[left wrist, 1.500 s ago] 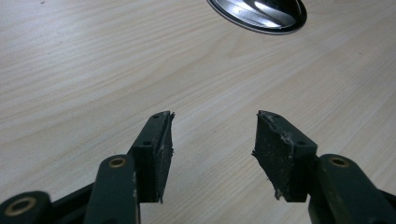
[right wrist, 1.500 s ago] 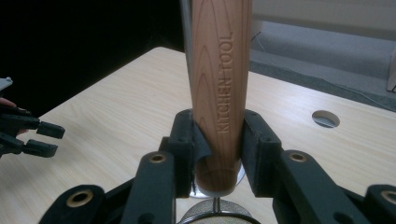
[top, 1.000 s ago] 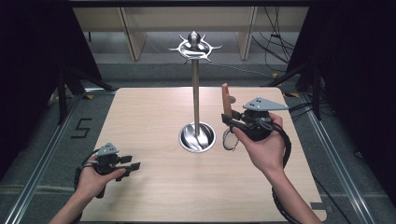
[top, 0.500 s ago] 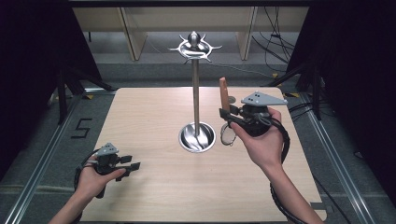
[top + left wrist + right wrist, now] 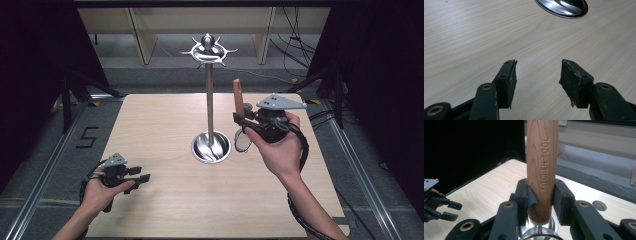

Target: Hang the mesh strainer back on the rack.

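A kitchen tool with a wooden handle (image 5: 541, 165) stands upright between the jaws of my right gripper (image 5: 541, 200), which is shut on it. In the high view this right gripper (image 5: 242, 115) is held above the table, just right of a metal stand (image 5: 209, 100). The handle (image 5: 238, 95) points up and a wire loop (image 5: 242, 141) hangs below the jaws. The stand has a ring of hooks (image 5: 208, 50) at its top and a shiny round base (image 5: 211, 147). My left gripper (image 5: 142, 179) rests low at the table's front left, open with nothing between its jaws (image 5: 537, 75).
The wooden table (image 5: 165, 125) carries the stand alone. The stand's base (image 5: 564, 7) lies ahead of the left gripper. Metal rails run along both sides of the table, and cables lie on the floor at the back right. A small round hole (image 5: 599, 205) sits in the tabletop.
My right gripper has risen a little with the kitchen tool, staying beside the stand's pole. The left gripper has not moved.
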Action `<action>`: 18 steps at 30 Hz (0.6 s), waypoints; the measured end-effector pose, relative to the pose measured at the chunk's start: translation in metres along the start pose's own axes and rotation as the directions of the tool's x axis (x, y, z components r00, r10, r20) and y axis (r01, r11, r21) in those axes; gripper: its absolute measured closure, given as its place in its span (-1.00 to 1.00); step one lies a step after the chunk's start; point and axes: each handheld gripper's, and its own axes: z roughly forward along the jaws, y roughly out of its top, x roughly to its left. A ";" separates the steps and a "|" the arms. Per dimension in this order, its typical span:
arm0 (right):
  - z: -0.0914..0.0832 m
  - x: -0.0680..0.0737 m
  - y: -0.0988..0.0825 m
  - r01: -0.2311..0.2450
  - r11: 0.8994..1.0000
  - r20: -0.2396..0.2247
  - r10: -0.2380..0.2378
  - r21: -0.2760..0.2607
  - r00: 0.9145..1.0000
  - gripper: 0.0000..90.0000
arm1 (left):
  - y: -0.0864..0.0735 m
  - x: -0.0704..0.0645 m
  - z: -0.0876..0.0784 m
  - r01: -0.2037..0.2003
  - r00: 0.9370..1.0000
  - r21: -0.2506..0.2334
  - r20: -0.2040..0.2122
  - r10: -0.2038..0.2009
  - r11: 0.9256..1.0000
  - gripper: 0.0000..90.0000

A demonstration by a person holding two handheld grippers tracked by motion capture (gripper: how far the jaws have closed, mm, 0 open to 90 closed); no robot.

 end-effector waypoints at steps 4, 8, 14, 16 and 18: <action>0.000 0.000 0.002 -0.001 1.000 -0.001 0.001 -0.008 1.000 0.53 | 0.000 0.000 0.000 0.003 1.000 -0.006 -0.003 -0.003 1.000 0.01; 0.000 0.000 0.005 0.016 1.000 -0.006 -0.016 -0.017 1.000 0.53 | 0.000 0.000 0.000 0.003 1.000 -0.009 -0.005 -0.003 1.000 0.01; 0.000 0.000 0.010 0.020 0.999 -0.001 -0.020 -0.031 1.000 0.53 | 0.000 0.000 0.000 -0.002 1.000 -0.002 -0.002 0.002 1.000 0.01; -0.001 0.001 0.012 0.018 0.999 0.002 -0.018 -0.031 1.000 0.53 | 0.000 0.000 0.000 0.003 1.000 -0.010 -0.004 -0.003 1.000 0.01; -0.001 0.001 0.014 0.029 0.999 -0.005 -0.029 -0.034 1.000 0.53 | 0.000 0.000 0.000 0.002 1.000 -0.007 -0.002 -0.002 1.000 0.01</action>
